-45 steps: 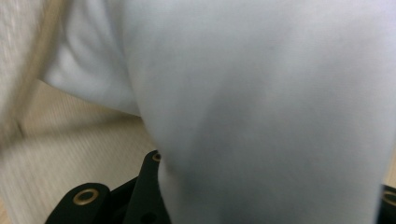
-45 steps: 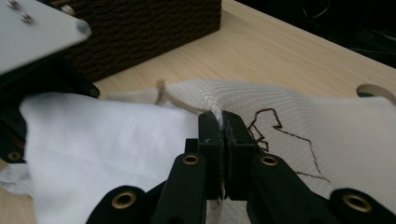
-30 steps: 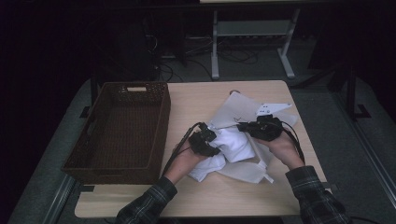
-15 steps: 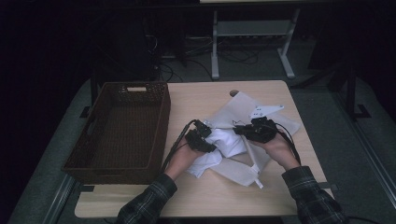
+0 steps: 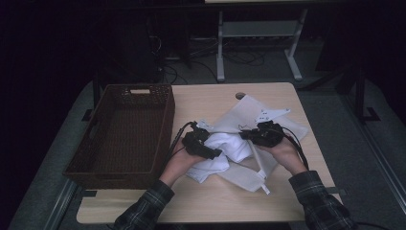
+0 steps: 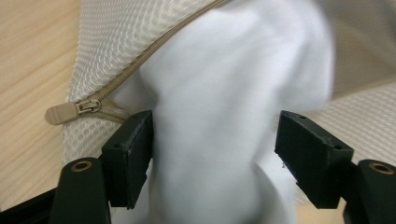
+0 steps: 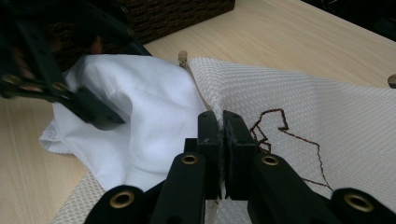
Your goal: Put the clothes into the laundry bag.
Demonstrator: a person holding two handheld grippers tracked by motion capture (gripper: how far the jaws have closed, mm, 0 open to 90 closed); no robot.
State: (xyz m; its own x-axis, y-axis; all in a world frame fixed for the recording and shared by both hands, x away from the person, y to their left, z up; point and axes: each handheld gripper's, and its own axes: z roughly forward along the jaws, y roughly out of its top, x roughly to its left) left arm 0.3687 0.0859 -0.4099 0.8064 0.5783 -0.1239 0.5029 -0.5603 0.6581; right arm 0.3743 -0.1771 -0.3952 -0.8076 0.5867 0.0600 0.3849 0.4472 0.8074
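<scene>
The white cloth point(image 5: 225, 146) sits half-stuffed in the mesh bag point(image 5: 249, 120) mid-tabletop, its bulk running from the bag mouth toward the left gripper point(image 5: 203, 143). That gripper's fingers point(image 6: 128, 156) have just been opening, cloth between them, looks let go. The right gripper point(image 5: 246, 134) is pinched tight on the bag's edge, so the left is nearer for the next push.

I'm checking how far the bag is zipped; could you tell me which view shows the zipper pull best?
The left gripper view: the tan zipper pull lies sharp and close on the mesh bag, left of the white cloth. In the right gripper view a small tan tip may be it. From the high view I cannot make it out.
</scene>
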